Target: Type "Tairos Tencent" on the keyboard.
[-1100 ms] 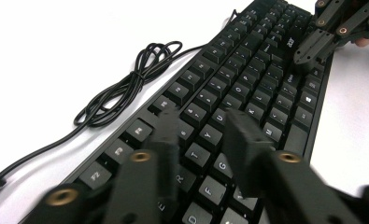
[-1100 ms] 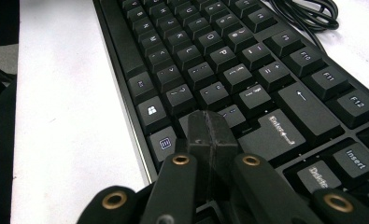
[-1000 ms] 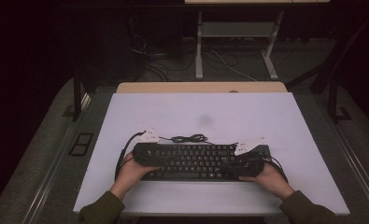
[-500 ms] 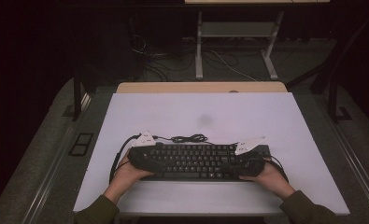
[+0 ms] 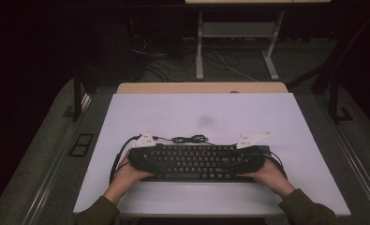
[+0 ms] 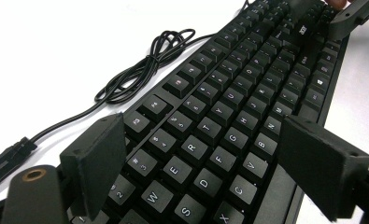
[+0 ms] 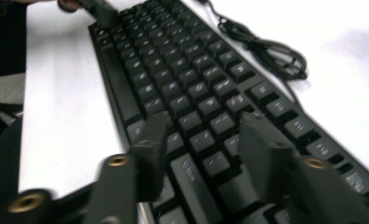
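Observation:
A black keyboard (image 5: 196, 161) lies along the near part of the white table (image 5: 196, 108), with its coiled cable (image 5: 189, 139) behind it. My left gripper (image 5: 143, 157) hovers over the keyboard's left end. In the left gripper view its jaws stand wide open (image 6: 205, 144) above the letter keys (image 6: 229, 93), beside the cable (image 6: 145, 65). My right gripper (image 5: 248, 157) is over the right end. Its jaws (image 7: 205, 128) are open a narrower way just above the keys (image 7: 187, 79), and the picture is blurred. Each view catches the other gripper at the far end (image 6: 355, 16) (image 7: 95, 11).
A wooden tabletop edge (image 5: 201, 87) adjoins the white table at the back. Beyond it stand a metal desk frame (image 5: 234, 33) and loose floor cables (image 5: 150, 56). A floor socket box (image 5: 81, 144) sits to the left. Bare white surface spreads behind the keyboard.
The left hand has crept a little left and nearer along the keyboard's end. The keyboard and the right hand have barely moved.

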A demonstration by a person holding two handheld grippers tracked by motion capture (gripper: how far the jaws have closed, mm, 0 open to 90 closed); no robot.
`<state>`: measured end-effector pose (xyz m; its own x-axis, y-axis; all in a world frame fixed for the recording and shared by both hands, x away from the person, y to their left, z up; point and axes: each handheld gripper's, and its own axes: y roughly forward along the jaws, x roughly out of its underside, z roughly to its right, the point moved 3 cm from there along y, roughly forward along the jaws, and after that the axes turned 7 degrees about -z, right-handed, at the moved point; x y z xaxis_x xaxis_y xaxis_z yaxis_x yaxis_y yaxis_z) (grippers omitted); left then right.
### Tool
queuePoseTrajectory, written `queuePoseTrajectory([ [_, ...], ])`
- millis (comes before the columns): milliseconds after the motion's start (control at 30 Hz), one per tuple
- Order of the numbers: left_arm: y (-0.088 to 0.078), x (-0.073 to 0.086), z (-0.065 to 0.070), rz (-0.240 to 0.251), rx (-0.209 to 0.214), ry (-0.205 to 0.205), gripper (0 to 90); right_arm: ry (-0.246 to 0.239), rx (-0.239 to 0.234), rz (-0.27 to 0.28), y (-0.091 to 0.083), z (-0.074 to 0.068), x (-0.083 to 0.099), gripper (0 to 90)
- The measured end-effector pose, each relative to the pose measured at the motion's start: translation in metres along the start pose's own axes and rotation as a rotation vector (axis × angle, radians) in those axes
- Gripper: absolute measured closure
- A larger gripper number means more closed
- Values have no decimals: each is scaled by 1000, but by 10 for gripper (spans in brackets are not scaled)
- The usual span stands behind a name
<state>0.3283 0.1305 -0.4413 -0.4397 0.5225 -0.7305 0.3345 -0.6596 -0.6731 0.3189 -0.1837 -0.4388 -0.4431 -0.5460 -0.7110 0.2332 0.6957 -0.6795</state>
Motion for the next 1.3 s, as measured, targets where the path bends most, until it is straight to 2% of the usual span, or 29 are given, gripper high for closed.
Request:
queuePoseTrajectory([
  [167, -2, 0, 0, 3, -2, -5, 153, 11, 16, 23, 4, 2, -10, 324],
  [400, -4, 0, -1, 11, -7, -9, 153, 23, 24, 48, 11, 4, -18, 223],
  [833, -6, 1, -2, 12, -10, -6, 188, 28, 30, 74, 21, 6, -29, 192],
  [967, -8, 2, -4, 14, -16, -6, 245, 24, 25, 73, 22, 5, -29, 192],
  [1100, -10, 3, -6, 11, -30, -14, 340, 23, 25, 67, 24, 6, -28, 192],
  [1300, -11, 4, -8, 12, -38, -24, 533, 25, 28, 69, 24, 6, -28, 192],
])
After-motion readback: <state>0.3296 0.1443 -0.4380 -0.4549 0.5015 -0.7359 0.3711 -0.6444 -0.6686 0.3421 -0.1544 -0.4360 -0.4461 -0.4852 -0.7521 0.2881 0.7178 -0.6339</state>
